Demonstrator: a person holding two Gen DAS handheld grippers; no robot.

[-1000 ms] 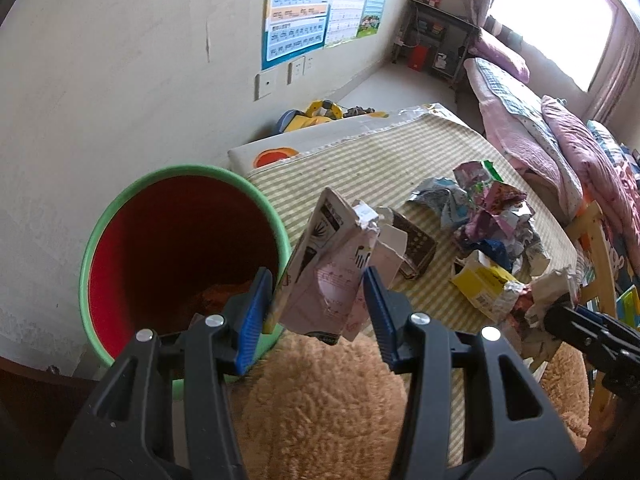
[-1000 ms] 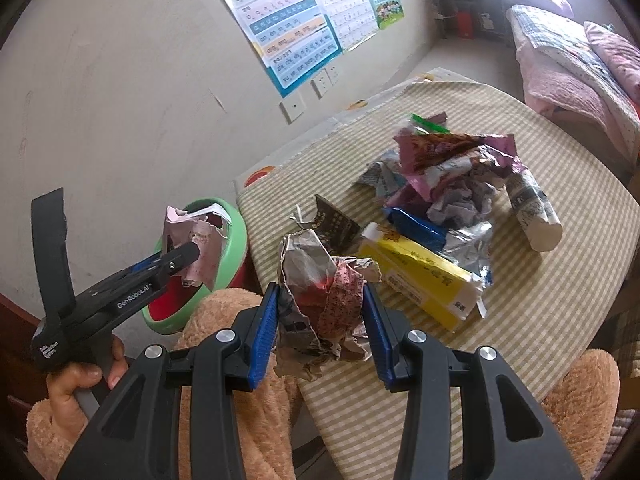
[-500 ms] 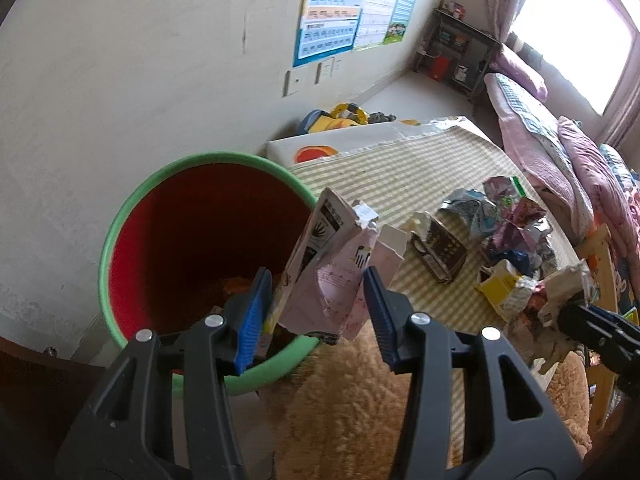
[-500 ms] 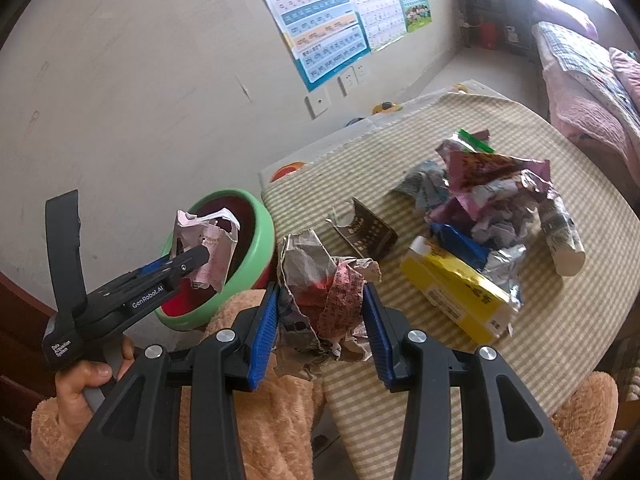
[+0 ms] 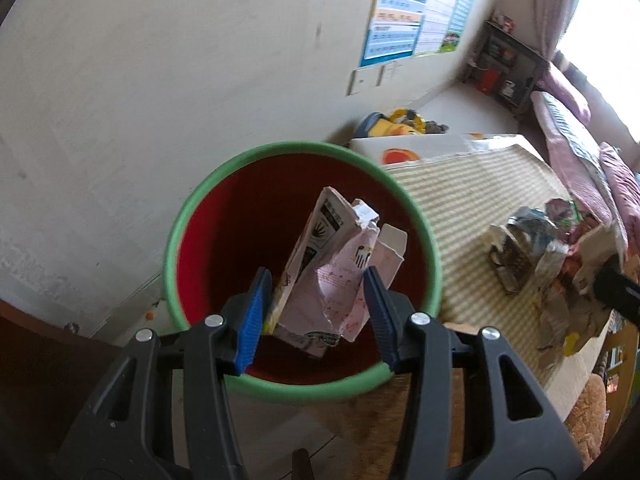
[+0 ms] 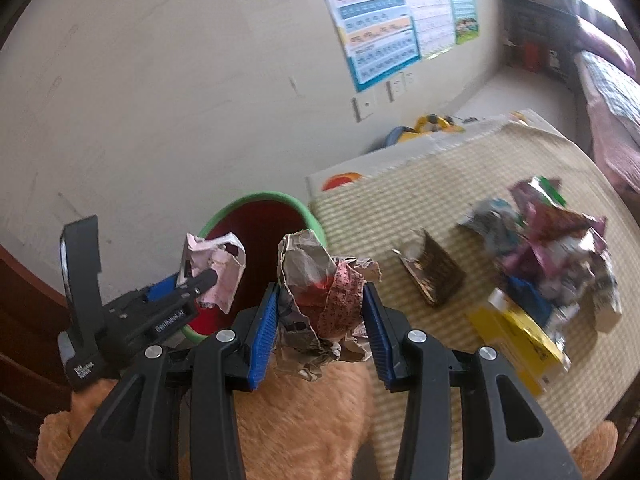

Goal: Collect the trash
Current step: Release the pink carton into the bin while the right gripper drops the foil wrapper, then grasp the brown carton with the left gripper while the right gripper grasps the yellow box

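My left gripper (image 5: 316, 308) is shut on a crushed pink and white carton (image 5: 328, 272), held right over the mouth of the red bin with a green rim (image 5: 188, 216). From the right wrist view the same left gripper (image 6: 200, 280) and its carton (image 6: 218, 268) hang above the bin (image 6: 256, 220). My right gripper (image 6: 320, 320) is shut on a crumpled wad of paper wrappers (image 6: 320, 292), just right of the bin's rim and above a brown furry surface (image 6: 304, 420). A trash pile (image 6: 552, 256) lies on the striped table (image 6: 400, 208).
A flattened dark wrapper (image 6: 434, 276) and a yellow box (image 6: 516, 336) lie on the table near the pile. A white box with an orange print (image 5: 416, 152) stands behind the bin. Wall with posters (image 6: 376, 28) is close behind; a bed (image 5: 584, 148) lies far right.
Both grippers have swung left toward the bin with their loads. The left one's carton now hangs over the bin's opening; the right one's wad has come next to the rim.
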